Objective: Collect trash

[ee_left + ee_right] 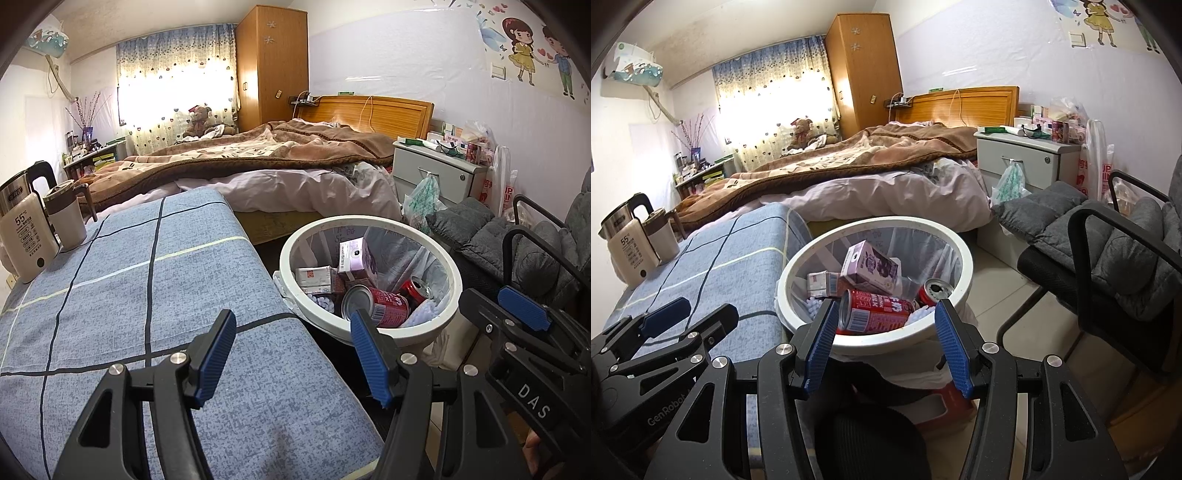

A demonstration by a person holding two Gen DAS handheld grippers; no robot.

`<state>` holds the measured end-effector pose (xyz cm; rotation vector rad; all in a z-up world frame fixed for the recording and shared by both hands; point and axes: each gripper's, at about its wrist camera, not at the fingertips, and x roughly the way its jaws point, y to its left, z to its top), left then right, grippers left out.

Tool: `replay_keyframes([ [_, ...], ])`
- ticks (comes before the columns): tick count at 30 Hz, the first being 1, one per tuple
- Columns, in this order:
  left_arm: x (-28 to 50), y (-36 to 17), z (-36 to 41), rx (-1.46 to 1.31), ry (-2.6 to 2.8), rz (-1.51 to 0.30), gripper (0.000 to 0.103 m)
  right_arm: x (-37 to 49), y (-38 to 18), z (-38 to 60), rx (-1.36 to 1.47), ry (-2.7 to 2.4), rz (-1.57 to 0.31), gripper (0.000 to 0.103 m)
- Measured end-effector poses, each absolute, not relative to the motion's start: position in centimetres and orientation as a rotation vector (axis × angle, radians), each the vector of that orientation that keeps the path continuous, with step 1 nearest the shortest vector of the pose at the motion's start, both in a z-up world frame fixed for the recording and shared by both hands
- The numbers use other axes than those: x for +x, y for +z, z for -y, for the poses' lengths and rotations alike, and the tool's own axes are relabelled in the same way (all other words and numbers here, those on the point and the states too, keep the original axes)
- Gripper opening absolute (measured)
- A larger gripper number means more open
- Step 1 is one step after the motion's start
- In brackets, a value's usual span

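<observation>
A white round trash bin (pixel 452 275) (pixel 964 258) with a clear liner stands on the floor beside the blue checked table (pixel 147 295) (pixel 738 258). Inside lie a red milk can (pixel 384 308) (pixel 875 310), a second red can (pixel 417 290) (pixel 934 290), a purple carton (pixel 356 258) (pixel 871 266) and a small white-red box (pixel 314 278) (pixel 822 282). My left gripper (pixel 295 360) is open and empty over the table's right edge. My right gripper (pixel 888 347) is open and empty just in front of the bin; it also shows in the left wrist view (pixel 517 321).
A kettle (pixel 22 192) (pixel 624 218), its white base (pixel 26 240) and a mug (pixel 66 218) (pixel 663 232) stand at the table's far left. A grey padded chair (pixel 1115 258) (pixel 517 251) is right of the bin. A bed (pixel 258 158) and nightstand (pixel 436 170) lie behind.
</observation>
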<state>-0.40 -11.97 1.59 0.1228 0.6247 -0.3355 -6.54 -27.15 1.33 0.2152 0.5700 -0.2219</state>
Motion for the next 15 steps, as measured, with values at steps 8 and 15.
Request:
replay_keyframes([
  [8, -0.37, 1.53, 11.96, 0.123, -0.337, -0.625, 0.067, -6.54, 1.33, 27.16, 0.215, -0.222, -0.57, 0.055],
  [15, -0.38, 1.55, 11.96, 0.122, -0.337, -0.625, 0.067, -6.54, 1.33, 27.14, 0.215, -0.223, -0.57, 0.055],
])
